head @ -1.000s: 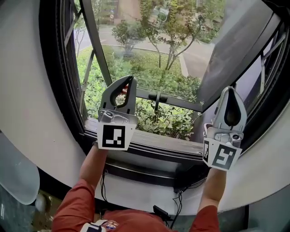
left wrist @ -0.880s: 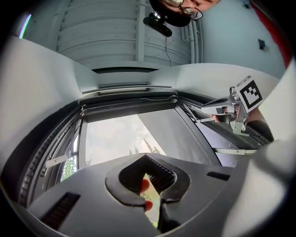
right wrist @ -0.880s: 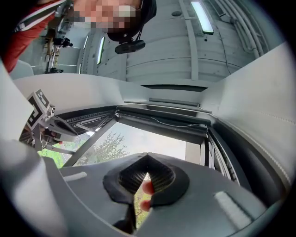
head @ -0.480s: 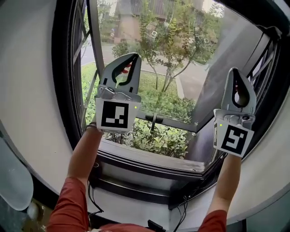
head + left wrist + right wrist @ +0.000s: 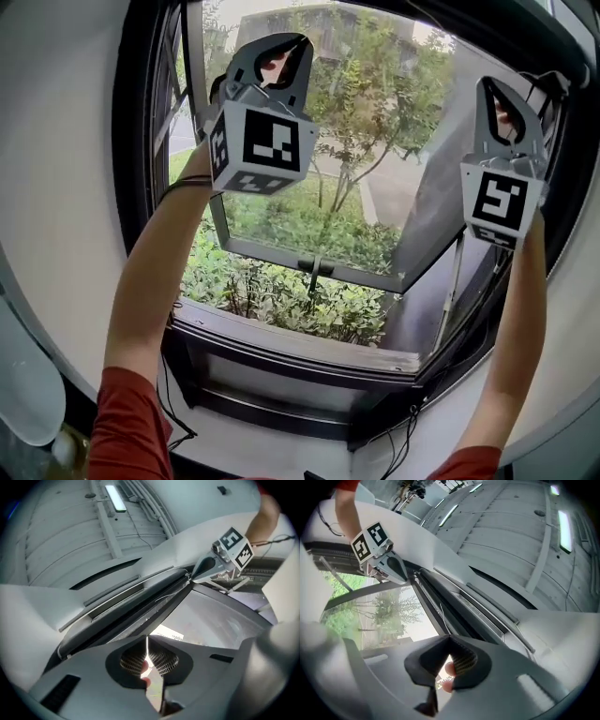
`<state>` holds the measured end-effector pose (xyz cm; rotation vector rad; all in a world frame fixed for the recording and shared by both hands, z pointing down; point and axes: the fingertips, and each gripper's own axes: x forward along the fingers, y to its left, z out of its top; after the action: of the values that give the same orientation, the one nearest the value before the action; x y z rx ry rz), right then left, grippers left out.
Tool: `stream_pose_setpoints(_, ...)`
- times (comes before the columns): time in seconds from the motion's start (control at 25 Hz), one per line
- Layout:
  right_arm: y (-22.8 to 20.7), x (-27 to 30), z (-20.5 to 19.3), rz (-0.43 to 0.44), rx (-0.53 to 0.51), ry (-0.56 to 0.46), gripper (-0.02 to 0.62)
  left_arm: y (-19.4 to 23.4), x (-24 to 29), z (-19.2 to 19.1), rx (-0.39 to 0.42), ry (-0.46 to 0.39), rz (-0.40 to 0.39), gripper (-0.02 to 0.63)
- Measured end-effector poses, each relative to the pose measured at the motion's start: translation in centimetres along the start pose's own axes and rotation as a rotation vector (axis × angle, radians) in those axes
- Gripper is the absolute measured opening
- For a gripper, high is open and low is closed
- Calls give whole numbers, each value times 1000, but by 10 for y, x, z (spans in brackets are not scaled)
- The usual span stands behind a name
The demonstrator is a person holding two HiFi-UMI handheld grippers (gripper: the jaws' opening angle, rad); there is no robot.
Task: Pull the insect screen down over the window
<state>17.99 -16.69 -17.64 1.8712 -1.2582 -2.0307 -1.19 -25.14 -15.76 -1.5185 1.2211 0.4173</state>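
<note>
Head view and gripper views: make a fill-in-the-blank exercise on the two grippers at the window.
The left gripper has its jaws ____.
The right gripper holds ____ between its jaws.
Both grippers are up near the ____ of the window frame.
Missing words: shut; nothing; top.

1. White wall on both sides of a dark-framed window.
2. Sash is swung outward, and daylight is coming in.
3. Outside are shrubs, trees and a paved path.
4. Grey sill runs along the bottom, with more white wall below it.
5. Ceiling has pale ribbed panels, and a strip light is on.
</note>
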Motion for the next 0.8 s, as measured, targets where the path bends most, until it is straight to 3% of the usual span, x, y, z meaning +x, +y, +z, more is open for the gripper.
stream_pose_setpoints(0.32,-20,39,8,44,-237,43,12,17,53,33,362,6,2,12)
stream_pose_setpoints(0.48,-18,54,-4,156,-334,130,106,20,63,43,522,20,3,64)
stream_pose_setpoints(0.64,-25,65,-12,174,-398,188,163,21,75,43,645,82,-40,146)
stream_pose_setpoints(0.8,-21,74,-25,211,-497,255,186,21,87,34,706,170,-102,186)
